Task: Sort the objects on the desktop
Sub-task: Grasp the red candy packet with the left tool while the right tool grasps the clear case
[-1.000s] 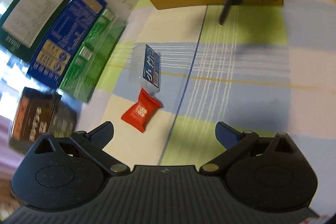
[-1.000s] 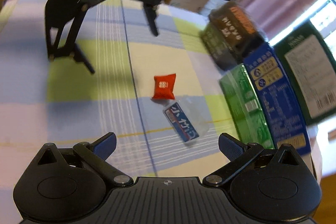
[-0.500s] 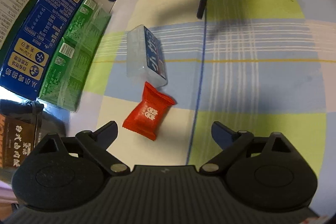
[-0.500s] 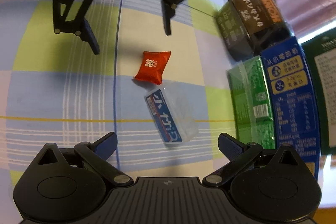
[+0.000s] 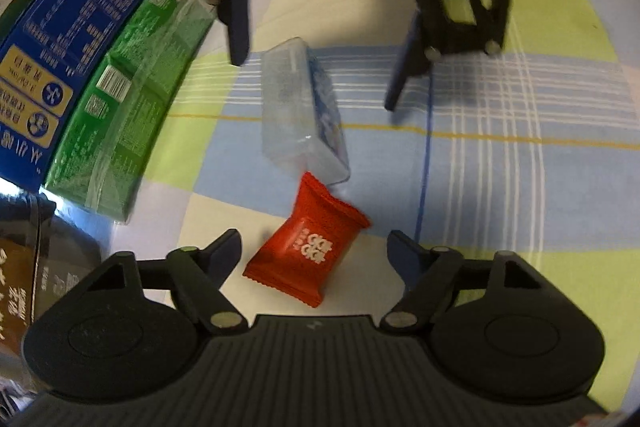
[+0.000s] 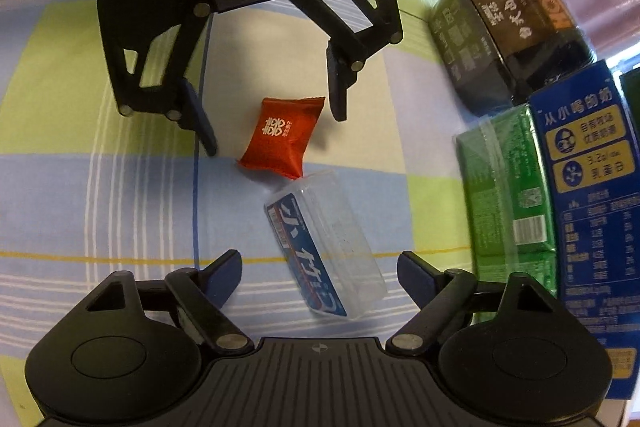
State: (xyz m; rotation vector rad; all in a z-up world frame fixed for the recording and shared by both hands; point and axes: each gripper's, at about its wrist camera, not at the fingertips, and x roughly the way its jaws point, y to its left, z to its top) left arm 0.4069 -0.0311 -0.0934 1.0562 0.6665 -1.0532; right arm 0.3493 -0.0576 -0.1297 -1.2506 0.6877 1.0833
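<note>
Two grippers face each other over the checked tablecloth [image 6: 60,207], both spread wide and empty. Nearest my left gripper [image 5: 314,247], the red candy packet [image 5: 308,255] lies flat between its fingertips, not yet touched. Just beyond, the clear plastic box [image 5: 298,115] with the blue label sits corner-to-corner with the packet, framed by my right gripper [image 6: 320,269]. Farther off, green [image 6: 508,187] and blue [image 6: 592,187] cartons line the edge. I judge sorting barely begun: both loose items remain unpicked.
</note>
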